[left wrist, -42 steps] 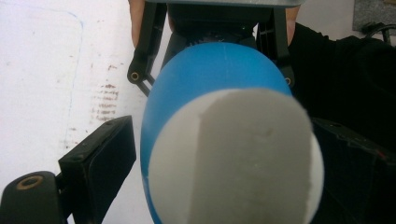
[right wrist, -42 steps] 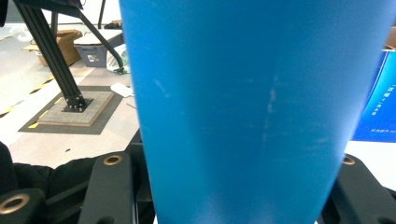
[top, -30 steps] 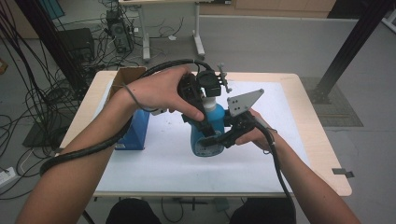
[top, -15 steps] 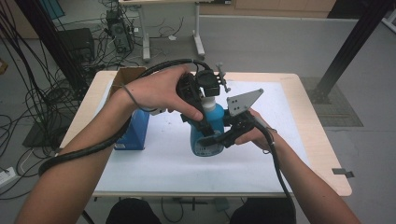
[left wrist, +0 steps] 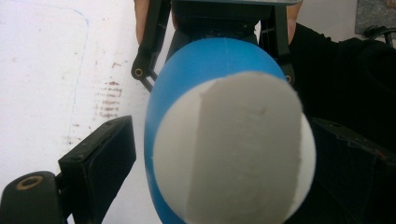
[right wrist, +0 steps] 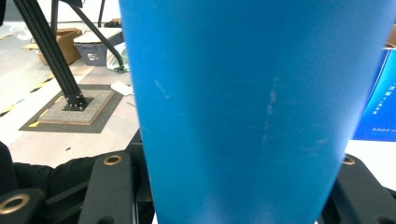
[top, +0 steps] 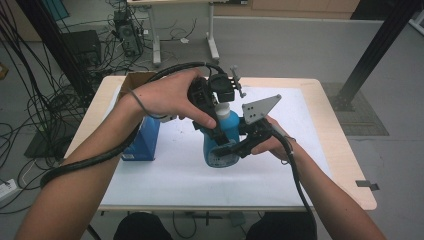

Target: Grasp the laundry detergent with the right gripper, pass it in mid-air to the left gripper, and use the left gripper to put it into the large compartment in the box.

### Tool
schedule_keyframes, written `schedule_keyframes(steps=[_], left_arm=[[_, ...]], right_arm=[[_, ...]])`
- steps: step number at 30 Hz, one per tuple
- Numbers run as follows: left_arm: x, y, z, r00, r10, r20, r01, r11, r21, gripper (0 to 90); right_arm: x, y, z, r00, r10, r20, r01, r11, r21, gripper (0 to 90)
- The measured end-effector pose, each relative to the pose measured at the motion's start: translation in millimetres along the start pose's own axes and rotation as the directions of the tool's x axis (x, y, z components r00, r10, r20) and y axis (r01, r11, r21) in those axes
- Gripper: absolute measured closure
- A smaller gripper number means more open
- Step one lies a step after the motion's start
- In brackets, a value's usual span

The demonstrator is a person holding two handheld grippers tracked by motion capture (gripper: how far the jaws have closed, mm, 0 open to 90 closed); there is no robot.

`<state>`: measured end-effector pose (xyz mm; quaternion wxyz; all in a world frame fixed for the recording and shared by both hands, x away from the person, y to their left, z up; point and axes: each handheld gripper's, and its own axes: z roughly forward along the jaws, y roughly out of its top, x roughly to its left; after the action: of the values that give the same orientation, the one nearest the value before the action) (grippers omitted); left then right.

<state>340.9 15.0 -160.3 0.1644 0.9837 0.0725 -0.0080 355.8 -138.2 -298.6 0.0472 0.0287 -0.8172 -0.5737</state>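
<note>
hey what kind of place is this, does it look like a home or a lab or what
Most likely a lab or workshop used for recording, not a home. Loose cables pile up on the bare grey floor, black metal frame posts stand beside the table, and the person's hands hold a cabled gripper each around a blue bottle.

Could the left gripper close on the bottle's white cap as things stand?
Probably yes. The left gripper is right over the blue bottle, its jaws standing either side of the white cap, nothing between, while the right gripper holds the body.

Blue box (top: 144, 140) on white mat (top: 170, 175); open cardboard box (top: 134, 79) behind it at table edge
</note>
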Motion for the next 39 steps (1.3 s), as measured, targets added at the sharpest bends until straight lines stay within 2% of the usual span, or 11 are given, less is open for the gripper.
schedule_keyframes(steps=[18, 28, 39], left_arm=[[0.1, 1.6, -0.5, 1.0000, -0.002, -0.006, 0.002, 1.0000, 0.005, 9.9], [-1.8, 7.7, 0.4, 0.9999, 0.013, -0.007, -0.013, 0.9998, 0.014, 10.2], [-2.0, 11.8, 1.0, 0.9997, 0.020, -0.012, -0.019, 0.9997, 0.017, 16.5]], right_arm=[[-0.2, 0.2, 0.3, 1.0000, -0.002, 0.002, 0.002, 1.000, 0.001, 44.3], [-0.7, 0.7, 0.4, 1.0000, -0.005, 0.003, 0.005, 1.000, 0.002, 44.3], [-0.3, 0.4, 0.1, 1.0000, -0.003, 0.004, 0.003, 1.000, 0.002, 44.3]])
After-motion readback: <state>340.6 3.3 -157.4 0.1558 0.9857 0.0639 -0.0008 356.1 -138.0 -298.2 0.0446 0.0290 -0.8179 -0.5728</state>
